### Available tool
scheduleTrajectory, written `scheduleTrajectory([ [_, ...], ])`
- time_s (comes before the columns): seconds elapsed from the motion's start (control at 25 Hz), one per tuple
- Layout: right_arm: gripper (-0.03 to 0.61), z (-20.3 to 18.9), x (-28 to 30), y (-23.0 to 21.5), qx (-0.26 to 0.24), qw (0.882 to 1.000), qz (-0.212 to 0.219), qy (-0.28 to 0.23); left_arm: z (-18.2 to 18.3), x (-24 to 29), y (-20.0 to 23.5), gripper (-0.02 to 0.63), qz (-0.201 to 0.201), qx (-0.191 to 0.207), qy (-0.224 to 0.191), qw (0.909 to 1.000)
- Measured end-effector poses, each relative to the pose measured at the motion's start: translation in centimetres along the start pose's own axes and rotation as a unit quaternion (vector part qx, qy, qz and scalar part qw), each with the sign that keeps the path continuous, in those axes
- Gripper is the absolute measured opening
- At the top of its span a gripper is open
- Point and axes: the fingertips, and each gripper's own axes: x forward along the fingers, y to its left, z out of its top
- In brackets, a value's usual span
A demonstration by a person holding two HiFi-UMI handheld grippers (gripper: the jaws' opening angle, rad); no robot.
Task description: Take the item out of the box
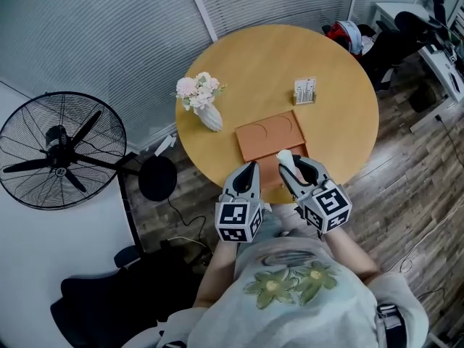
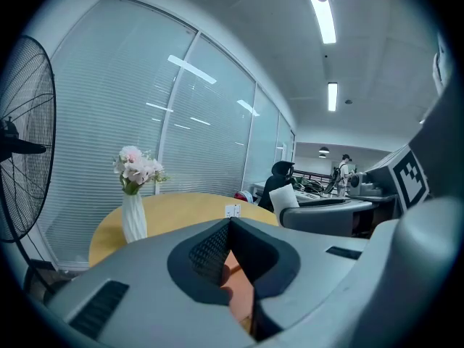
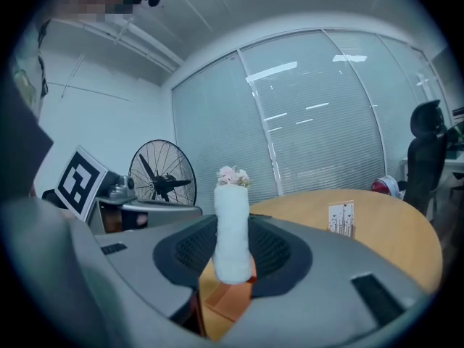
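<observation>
An orange box [image 1: 270, 138] lies open on the round wooden table [image 1: 333, 64], its flat lid towards the table's middle. My right gripper [image 1: 296, 169] is shut on a white cylindrical item [image 1: 283, 156] and holds it upright just above the box's near end. In the right gripper view the white item [image 3: 232, 230] stands between the pads of the right gripper [image 3: 232, 241], with the box [image 3: 230, 301] below it. My left gripper [image 1: 249, 171] sits at the box's left near edge. In the left gripper view its jaws [image 2: 230, 227] are closed on the orange box wall [image 2: 235, 285].
A white vase of pink flowers [image 1: 206, 107] stands left of the box, and a small card stand [image 1: 305, 90] beyond it. A black floor fan [image 1: 61, 151] stands left of the table. Blinds line the far wall. Office chairs and desks are at the upper right.
</observation>
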Motion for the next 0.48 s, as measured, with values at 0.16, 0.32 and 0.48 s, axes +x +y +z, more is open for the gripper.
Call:
scheduleTrajectory([
  [0.16,0.137,-0.03,-0.12,0.07,0.002,1.0,0.001,0.001,-0.12,0.01,-0.15,0.003,-0.003,0.0,0.001,1.0],
  [0.32,0.137,-0.02,-0.3,-0.01,0.003,1.0,0.001,0.003,-0.09,0.02,-0.4,0.003,-0.004,-0.001,0.002,1.0],
  [0.48,0.137,-0.17,-0.39,0.13,0.004,1.0,0.002,0.004,-0.2,-0.17,-0.5,0.003,-0.005,-0.001,0.002,1.0],
])
